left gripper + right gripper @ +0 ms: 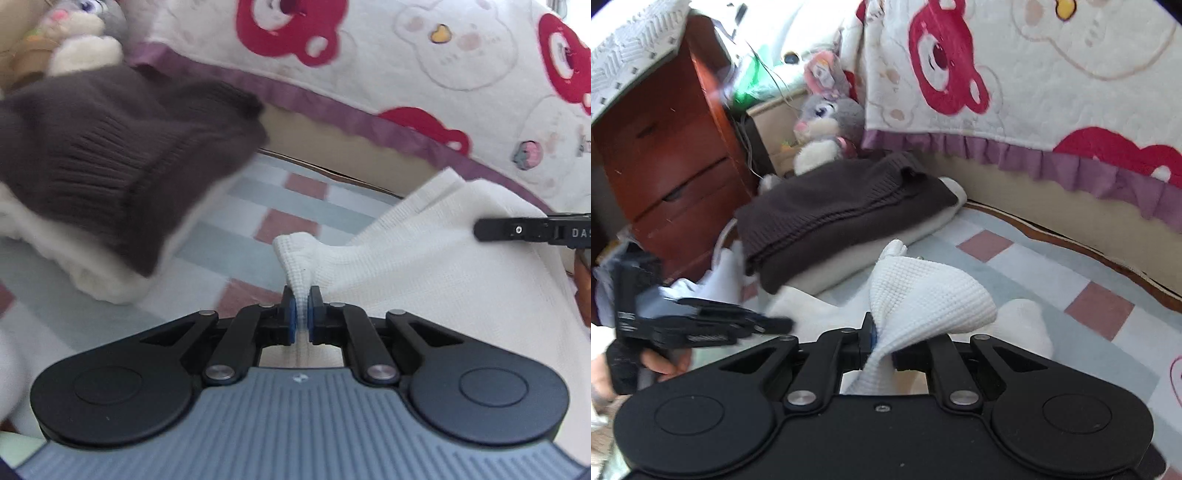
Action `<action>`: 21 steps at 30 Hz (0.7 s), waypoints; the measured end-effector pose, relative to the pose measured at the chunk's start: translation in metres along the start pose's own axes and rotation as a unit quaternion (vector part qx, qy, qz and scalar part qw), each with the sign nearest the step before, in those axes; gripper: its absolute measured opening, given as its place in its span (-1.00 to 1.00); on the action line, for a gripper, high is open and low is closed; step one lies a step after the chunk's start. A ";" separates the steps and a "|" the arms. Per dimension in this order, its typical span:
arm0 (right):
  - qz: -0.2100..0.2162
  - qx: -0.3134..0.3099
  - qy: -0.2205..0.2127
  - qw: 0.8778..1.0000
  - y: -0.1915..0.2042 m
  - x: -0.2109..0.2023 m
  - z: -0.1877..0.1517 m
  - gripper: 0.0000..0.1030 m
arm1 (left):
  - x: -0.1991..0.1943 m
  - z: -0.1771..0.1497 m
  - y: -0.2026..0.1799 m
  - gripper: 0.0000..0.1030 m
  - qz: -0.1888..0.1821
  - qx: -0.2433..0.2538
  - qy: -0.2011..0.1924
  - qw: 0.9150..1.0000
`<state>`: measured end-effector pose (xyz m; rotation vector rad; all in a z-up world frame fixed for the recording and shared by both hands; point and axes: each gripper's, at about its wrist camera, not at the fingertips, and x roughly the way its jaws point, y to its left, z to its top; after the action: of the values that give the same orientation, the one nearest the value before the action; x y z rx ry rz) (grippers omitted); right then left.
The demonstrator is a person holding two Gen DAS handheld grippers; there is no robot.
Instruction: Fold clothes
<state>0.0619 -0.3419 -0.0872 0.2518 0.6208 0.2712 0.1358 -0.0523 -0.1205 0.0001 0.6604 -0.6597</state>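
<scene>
Left gripper (302,308): blue pads closed tight on a pinched corner of the white waffle-knit garment (424,266); cloth bunches up between the fingers and fans away to the right. Right gripper (881,341): fingers likewise clamped on another bunch of the same white knit, which twists upward out of the jaws in a loose curl. Both grips look secure; no pad shows bare.

Garment location: partly lifted off the checked bed sheet (236,236), stretched between the two grippers, the rest trailing on the sheet. In the left wrist view the other gripper's black body comes in from the right edge, over the white cloth.

Step in hand, as I judge it: pick-up done, garment about to be spread or carried over for a fold. Next move calls for pulling the two held points apart to take out the twist, then laying the cloth flat on open sheet before doubling it.

Surroundings: a brown knit sweater (842,214) lies folded on a cream garment (886,251), just beyond the white cloth, likely finished work. Plush rabbit (823,129) behind the stack; bear-print blanket (1052,74) hangs along the far side; wooden drawer unit (665,147) at left.

Obstruction: the stack sits close, so a wide sweep left may disturb it.
</scene>
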 end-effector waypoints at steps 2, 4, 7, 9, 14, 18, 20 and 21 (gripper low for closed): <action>-0.036 0.009 0.041 0.998 -0.012 0.021 -0.004 -0.81 | 0.006 -0.005 -0.006 -0.82 0.028 0.016 0.017 0.999; -0.053 0.010 0.086 0.995 -0.019 0.040 -0.011 -0.65 | 0.004 -0.008 0.000 -0.82 0.038 -0.018 0.051 0.998; -0.049 0.048 0.095 0.993 -0.031 0.043 -0.013 -0.54 | -0.015 -0.016 0.026 -0.37 -0.036 -0.138 0.096 0.985; -0.044 0.080 0.095 0.991 -0.040 0.043 -0.015 -0.46 | -0.030 -0.025 0.034 -0.18 -0.074 -0.190 0.107 0.973; -0.028 0.117 0.066 0.991 -0.044 0.035 -0.019 -0.54 | -0.031 -0.046 0.015 -0.90 -0.084 -0.187 0.133 0.970; 0.013 0.091 0.032 0.995 -0.029 0.022 -0.014 -0.74 | -0.061 -0.060 -0.007 -0.91 -0.027 -0.196 0.124 0.972; 0.017 0.065 0.038 0.997 -0.020 0.021 -0.012 -0.78 | -0.078 -0.071 -0.016 -0.91 -0.004 -0.198 0.121 0.973; 0.009 0.050 0.048 0.998 -0.017 0.023 -0.012 -0.84 | -0.085 -0.076 -0.019 -0.91 0.004 -0.202 0.121 0.972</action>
<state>0.0758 -0.3489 -0.1143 0.3416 0.7288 0.2705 0.0316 -0.0036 -0.1286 -0.2988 1.0228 -0.5123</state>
